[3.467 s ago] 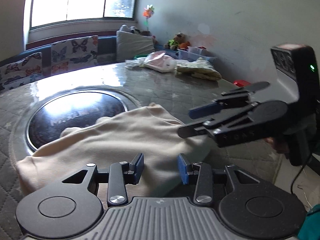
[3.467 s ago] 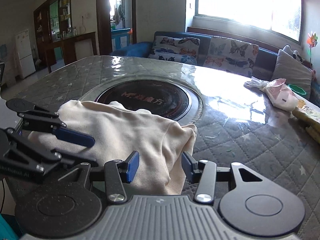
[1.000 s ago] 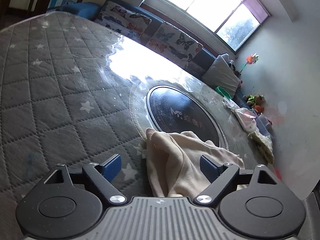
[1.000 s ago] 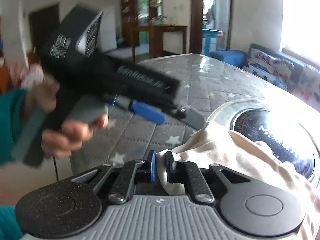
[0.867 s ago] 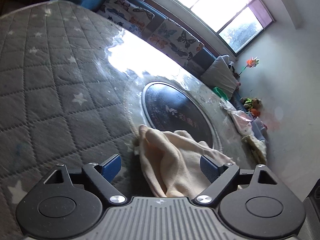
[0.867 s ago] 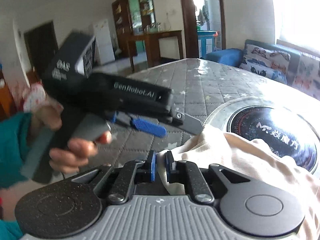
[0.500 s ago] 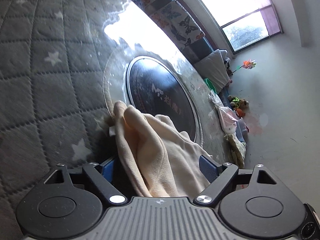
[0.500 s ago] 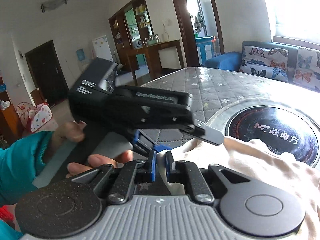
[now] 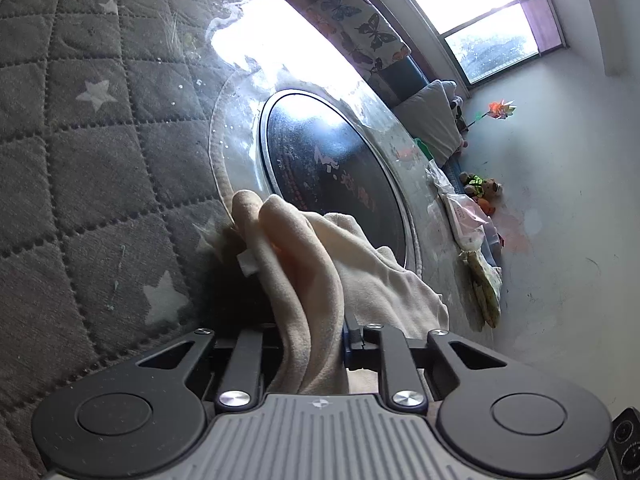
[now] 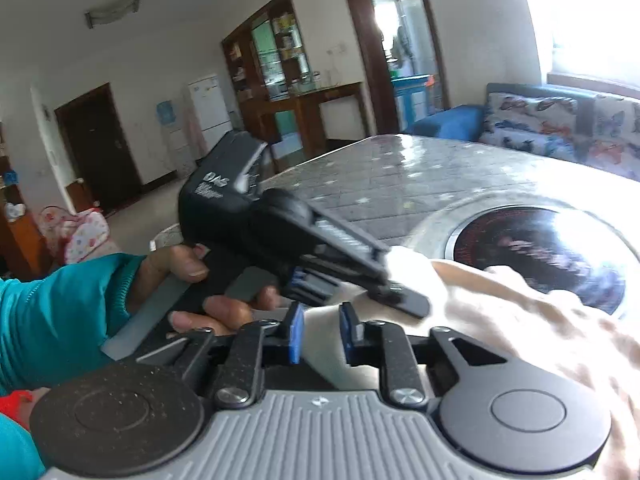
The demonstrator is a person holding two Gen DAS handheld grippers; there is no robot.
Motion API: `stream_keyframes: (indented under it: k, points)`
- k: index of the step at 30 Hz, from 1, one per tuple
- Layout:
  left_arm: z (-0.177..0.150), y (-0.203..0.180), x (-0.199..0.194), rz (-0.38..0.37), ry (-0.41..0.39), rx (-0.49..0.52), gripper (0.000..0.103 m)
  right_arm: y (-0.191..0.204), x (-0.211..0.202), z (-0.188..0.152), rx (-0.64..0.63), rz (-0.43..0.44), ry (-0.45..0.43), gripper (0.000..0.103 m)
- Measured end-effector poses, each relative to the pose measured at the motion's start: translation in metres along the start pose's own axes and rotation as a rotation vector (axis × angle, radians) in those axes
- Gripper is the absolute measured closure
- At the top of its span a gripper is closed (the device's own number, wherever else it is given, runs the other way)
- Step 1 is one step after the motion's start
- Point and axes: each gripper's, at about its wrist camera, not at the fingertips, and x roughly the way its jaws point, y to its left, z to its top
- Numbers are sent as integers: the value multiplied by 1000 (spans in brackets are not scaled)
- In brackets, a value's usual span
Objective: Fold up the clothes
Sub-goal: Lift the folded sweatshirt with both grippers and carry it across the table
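Both jaws have cloth between them, but not alike: your left gripper (image 9: 312, 340) is clamped on a thick bunched roll of the cream garment (image 9: 360, 264), while your right gripper (image 10: 320, 332) stands with its blue pads a little apart, cloth lying in the gap; whether the pads actually press it, the right wrist view does not settle.

You have the garment gathered into a rumpled heap near the edge of the table (image 9: 80, 160) closest to you, its far part draped over the rim of the round dark glass inset (image 9: 332, 152). The fold rising out of your left jaws stands up off the quilted cover, with a small white label (image 9: 248, 266) showing at its side, so the grip looks to be taken at a seam or hem — a sensible place, since a doubled edge gives the pads something firm that will not slide out.

In the right wrist view your left hand (image 10: 188, 280), in a teal sleeve (image 10: 60, 312), holds its tool slanting down onto the cloth just ahead of the right pads. Two grips this close together suit pulling one edge taut between them. The cloth is bunched, not flat and squared, so by my reading the fold is not finished.
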Motion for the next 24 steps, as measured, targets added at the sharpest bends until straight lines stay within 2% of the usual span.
stream_keyframes:
  k: [3, 9, 12, 15, 18, 22, 24]
  points:
    - [-1, -2, -1, 13, -7, 30, 83, -15, -15, -4, 30, -90, -5, 78]
    - [-2, -12, 0, 53, -18, 108, 81, -83, -41, -19, 158, -396, 19, 73]
    - [-1, -13, 1, 61, -18, 123, 81, -116, -45, -29, 241, -491, 26, 70]
    - [0, -14, 2, 67, -17, 128, 81, -141, -45, -35, 330, -508, 14, 70]
    - [1, -15, 2, 75, -17, 139, 81, -155, -40, -42, 397, -481, 17, 70]
    - [2, -17, 3, 86, -18, 157, 81, -158, -33, -45, 414, -465, 2, 71]
    - [2, -19, 4, 94, -20, 168, 82, -155, -35, -45, 425, -461, -14, 85]
